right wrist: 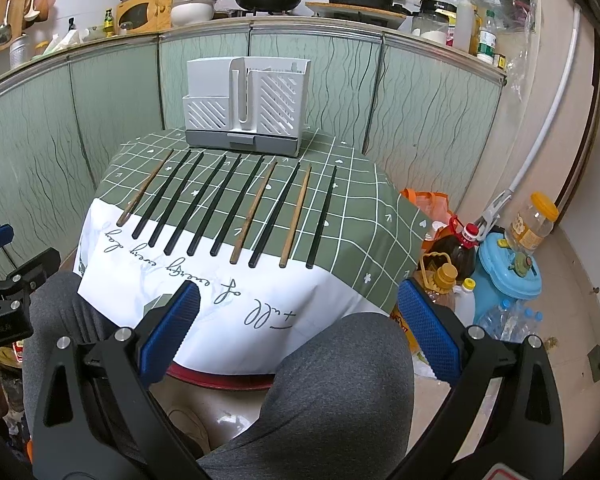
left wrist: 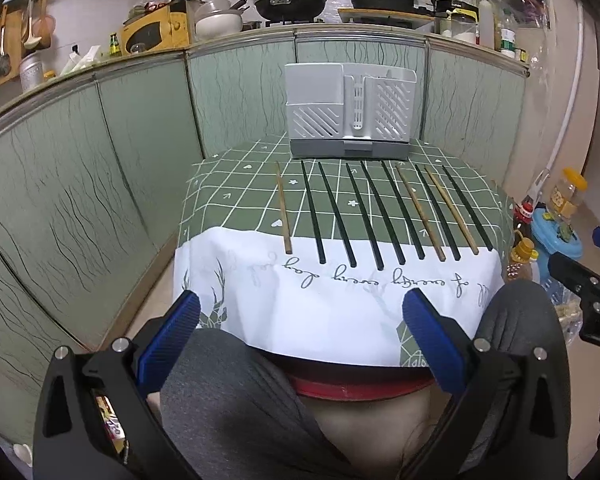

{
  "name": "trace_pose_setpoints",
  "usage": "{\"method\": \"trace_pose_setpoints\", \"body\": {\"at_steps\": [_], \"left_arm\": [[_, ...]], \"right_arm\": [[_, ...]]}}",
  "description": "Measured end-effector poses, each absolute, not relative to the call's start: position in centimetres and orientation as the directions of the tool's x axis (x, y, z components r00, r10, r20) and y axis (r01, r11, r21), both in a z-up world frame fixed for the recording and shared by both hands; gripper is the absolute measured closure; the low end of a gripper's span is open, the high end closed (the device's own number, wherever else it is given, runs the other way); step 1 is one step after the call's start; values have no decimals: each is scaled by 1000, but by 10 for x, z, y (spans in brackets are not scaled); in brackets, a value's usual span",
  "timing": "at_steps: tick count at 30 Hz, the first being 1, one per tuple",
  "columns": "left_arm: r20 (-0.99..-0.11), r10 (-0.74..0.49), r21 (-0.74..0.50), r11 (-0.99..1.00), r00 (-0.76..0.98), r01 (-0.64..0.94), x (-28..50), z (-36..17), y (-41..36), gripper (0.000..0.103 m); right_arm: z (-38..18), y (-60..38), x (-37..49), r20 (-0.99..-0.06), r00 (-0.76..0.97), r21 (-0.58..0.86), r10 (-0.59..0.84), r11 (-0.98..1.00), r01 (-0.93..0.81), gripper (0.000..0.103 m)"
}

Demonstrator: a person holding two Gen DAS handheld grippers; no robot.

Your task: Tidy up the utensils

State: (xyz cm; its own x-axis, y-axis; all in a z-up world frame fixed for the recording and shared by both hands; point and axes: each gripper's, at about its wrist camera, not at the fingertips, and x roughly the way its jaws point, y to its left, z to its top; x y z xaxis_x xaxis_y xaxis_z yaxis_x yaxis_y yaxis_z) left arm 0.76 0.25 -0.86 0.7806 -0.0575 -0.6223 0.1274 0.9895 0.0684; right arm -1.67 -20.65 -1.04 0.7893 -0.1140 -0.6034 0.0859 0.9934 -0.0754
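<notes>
Several chopsticks lie side by side on the small cloth-covered table (left wrist: 236,184), most black (left wrist: 336,214), three wooden (left wrist: 283,208). They also show in the right wrist view, black (right wrist: 228,204) and wooden (right wrist: 296,216). A grey-white utensil holder (left wrist: 350,110) stands upright at the table's far edge, also seen in the right wrist view (right wrist: 246,106). My left gripper (left wrist: 300,340) is open and empty, held back over the person's lap before the table's near edge. My right gripper (right wrist: 298,328) is open and empty, likewise short of the table.
Green cabinet fronts (left wrist: 100,160) surround the table at the left and back. Oil bottles (right wrist: 456,252), a blue container (right wrist: 508,276) and a jar (right wrist: 534,220) stand on the floor to the right. The person's grey-clad knees (right wrist: 340,380) sit below the grippers.
</notes>
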Motion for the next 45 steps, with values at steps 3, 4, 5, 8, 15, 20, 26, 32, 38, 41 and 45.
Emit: {"method": "trace_pose_setpoints", "body": {"at_steps": [3, 4, 5, 8, 15, 20, 26, 32, 38, 41, 45], "left_arm": [[-621, -52, 72, 990, 782, 123, 9, -9, 4, 4], [-620, -52, 74, 989, 783, 124, 10, -9, 4, 4], [-618, -45, 83, 989, 785, 122, 11, -9, 4, 4], [-609, -35, 97, 988, 792, 119, 13, -9, 5, 4], [-589, -45, 65, 993, 807, 103, 32, -7, 18, 4], [-576, -34, 71, 993, 817, 92, 49, -8, 25, 4], [-569, -12, 67, 996, 823, 61, 71, -11, 35, 4], [-582, -27, 40, 997, 813, 62, 96, -22, 43, 4], [-568, -32, 20, 998, 822, 52, 111, -33, 50, 4], [-571, -36, 32, 997, 820, 66, 120, -40, 48, 4], [-574, -46, 41, 996, 817, 84, 130, -49, 43, 15]], "right_arm": [[-11, -208, -15, -607, 786, -77, -117, 993, 88, 8], [-12, -208, -14, -609, 784, -78, -118, 993, 89, 8], [-13, -209, -14, -612, 782, -81, -121, 993, 91, 8], [-15, -211, -11, -619, 774, -89, -130, 992, 95, 8], [-21, -225, 1, -638, 758, -66, -135, 991, 120, 8], [-21, -234, 13, -633, 762, -64, -135, 990, 122, 8], [-20, -246, 31, -619, 778, -52, -108, 994, 97, 8], [-25, -255, 53, -611, 781, -84, -130, 992, 99, 8], [-37, -262, 73, -620, 775, -78, -121, 993, 92, 8], [-46, -265, 82, -620, 776, -75, -117, 993, 91, 8], [-56, -270, 90, -617, 779, -57, -111, 994, 96, 8]]}}
